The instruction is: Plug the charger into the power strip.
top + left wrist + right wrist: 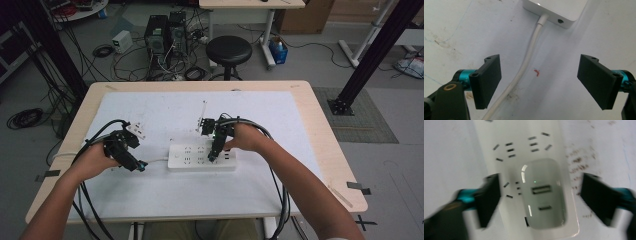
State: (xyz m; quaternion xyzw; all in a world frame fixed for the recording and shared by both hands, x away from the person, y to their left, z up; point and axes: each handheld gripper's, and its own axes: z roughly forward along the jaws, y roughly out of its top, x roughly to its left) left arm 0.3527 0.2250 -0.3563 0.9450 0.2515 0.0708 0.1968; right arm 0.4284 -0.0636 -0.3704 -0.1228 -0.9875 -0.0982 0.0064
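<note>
White power strip (pixel 201 157) lies on the white mat (pixel 165 192), a white USB charger (pixel 544 193) plugged into its right end. Right gripper (pixel 213 158) hangs over that charger, jaws spread, clear of it. Left gripper (pixel 140 165) hovers released astride the strip's cord (pixel 526 62).

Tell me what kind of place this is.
Probably a robotics or electronics lab. Desktop computer towers sit on the floor among loose cables, black metal frame posts flank the table, and a white power strip lies on it.
</note>
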